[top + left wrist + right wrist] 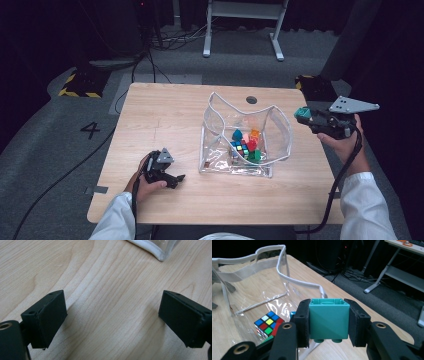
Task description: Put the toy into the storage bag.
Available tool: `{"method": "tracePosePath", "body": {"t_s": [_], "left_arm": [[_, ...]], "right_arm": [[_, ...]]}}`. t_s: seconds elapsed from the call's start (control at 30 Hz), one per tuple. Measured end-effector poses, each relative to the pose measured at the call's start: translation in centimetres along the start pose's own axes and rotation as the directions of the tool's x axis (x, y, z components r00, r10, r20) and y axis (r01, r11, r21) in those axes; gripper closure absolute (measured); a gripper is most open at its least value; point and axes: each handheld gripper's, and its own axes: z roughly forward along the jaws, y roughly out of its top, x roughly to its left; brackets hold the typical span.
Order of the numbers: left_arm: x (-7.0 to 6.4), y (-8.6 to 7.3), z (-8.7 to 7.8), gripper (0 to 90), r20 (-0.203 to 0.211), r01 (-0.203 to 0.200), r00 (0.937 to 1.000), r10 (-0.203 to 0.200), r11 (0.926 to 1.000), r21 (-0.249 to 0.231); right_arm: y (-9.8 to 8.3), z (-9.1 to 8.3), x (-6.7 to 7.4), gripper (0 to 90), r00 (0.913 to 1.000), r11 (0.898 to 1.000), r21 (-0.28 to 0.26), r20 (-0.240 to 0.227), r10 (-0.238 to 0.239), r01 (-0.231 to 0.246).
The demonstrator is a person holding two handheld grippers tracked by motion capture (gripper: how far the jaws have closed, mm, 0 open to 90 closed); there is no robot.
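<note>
Right of the clear bag [280,131], the right gripper [302,114] has its fingers [302,322] grasping a teal block [329,319] above the table [165,115]; the left gripper [172,178] rests released at the near left.

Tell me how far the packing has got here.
Several blocks and a puzzle cube already lie in the clear bag. The right gripper clamps a teal block beside the bag, not yet dropped in. The left gripper rests open on the table, holding nothing.
</note>
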Motion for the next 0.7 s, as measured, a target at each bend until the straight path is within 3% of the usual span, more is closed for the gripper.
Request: {"method": "tracePosePath", "body": {"t_s": [0.1,0.37,0.4,0.53,0.7], "left_arm": [[0.0,0.0,0.0,8.1,0.0,0.0,1.0,0.0,1.0,0.0],[0.0,0.0,0.0,8.1,0.0,0.0,1.0,0.0,1.0,-0.001],[0.0,0.0,0.0,8.1,0.0,0.0,1.0,0.0,1.0,-0.001],[0.0,0.0,0.0,8.1,0.0,0.0,1.0,0.0,1.0,-0.001],[0.0,0.0,0.0,8.1,0.0,-0.001,1.0,0.001,1.0,0.0]], "right_arm": [[0.5,0.2,0.3,59.1,0.9998,1.0,0.004,0.003,-0.017,0.017],[1.9,2.1,1.9,59.0,0.9968,1.0,0.004,-0.075,-0.03,0.03],[2.2,2.8,2.5,59.0,0.9932,0.999,-0.004,-0.106,-0.048,0.048],[2.6,4.0,3.6,59.0,0.987,0.998,0.009,-0.147,-0.064,0.066],[3.1,5.8,5.0,59.0,0.9719,0.989,0.037,-0.195,-0.133,0.142]]}}
